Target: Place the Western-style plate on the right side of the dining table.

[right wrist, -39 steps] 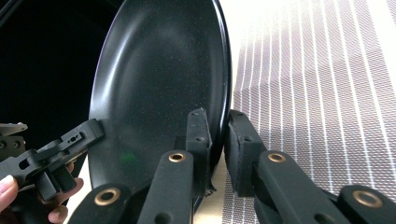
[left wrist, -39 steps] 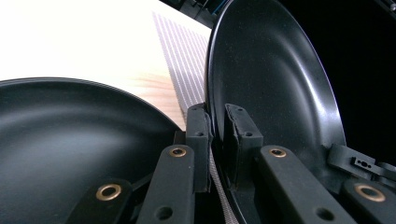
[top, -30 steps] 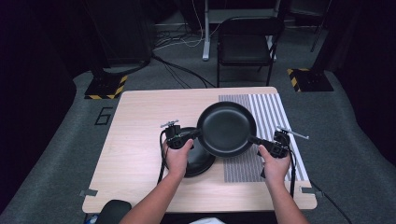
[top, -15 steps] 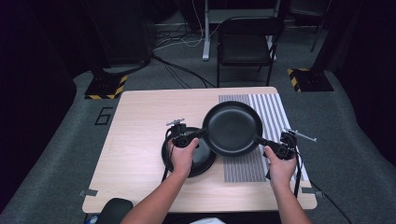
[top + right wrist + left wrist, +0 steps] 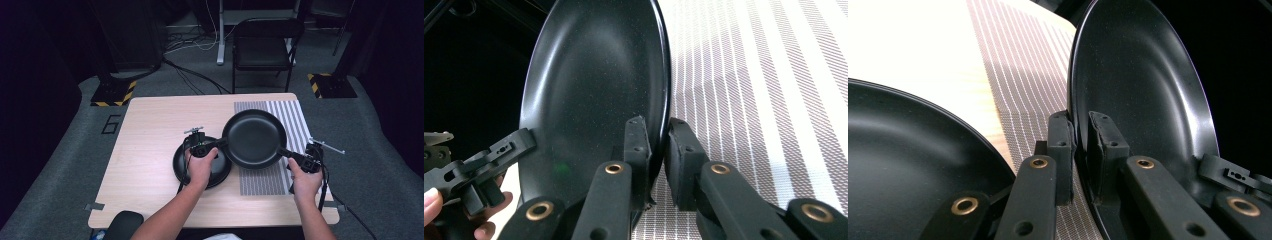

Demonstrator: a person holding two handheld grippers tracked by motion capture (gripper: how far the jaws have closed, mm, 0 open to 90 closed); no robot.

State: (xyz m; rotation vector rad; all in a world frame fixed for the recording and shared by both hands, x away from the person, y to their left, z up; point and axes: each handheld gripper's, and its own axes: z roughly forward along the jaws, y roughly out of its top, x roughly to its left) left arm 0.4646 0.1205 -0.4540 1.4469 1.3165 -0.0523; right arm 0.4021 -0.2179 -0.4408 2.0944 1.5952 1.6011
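A black round pan (image 5: 254, 138) hangs just above the table, partly over the striped mat (image 5: 287, 112). My left gripper (image 5: 223, 143) is shut on its left rim and my right gripper (image 5: 281, 151) is shut on its right rim. In the left gripper view the gripper (image 5: 1079, 121) pinches the thin edge of the pan (image 5: 1143, 85). The right gripper view shows that gripper (image 5: 658, 125) clamped on the pan (image 5: 594, 85) in the same way, with the left gripper (image 5: 526, 140) at the far rim. A second black pan (image 5: 220, 172) lies on the table under the left hand.
The light wooden table (image 5: 150, 130) has bare room at the left and back. The mat (image 5: 1018, 70) covers its right part. A folding chair (image 5: 262, 47) and cables stand on the floor beyond the far edge. A dark object (image 5: 122, 225) sits at the near left edge.
Both hands and the held pan have drifted a little to the right, further over the striped mat. The grips and the second pan are unchanged.
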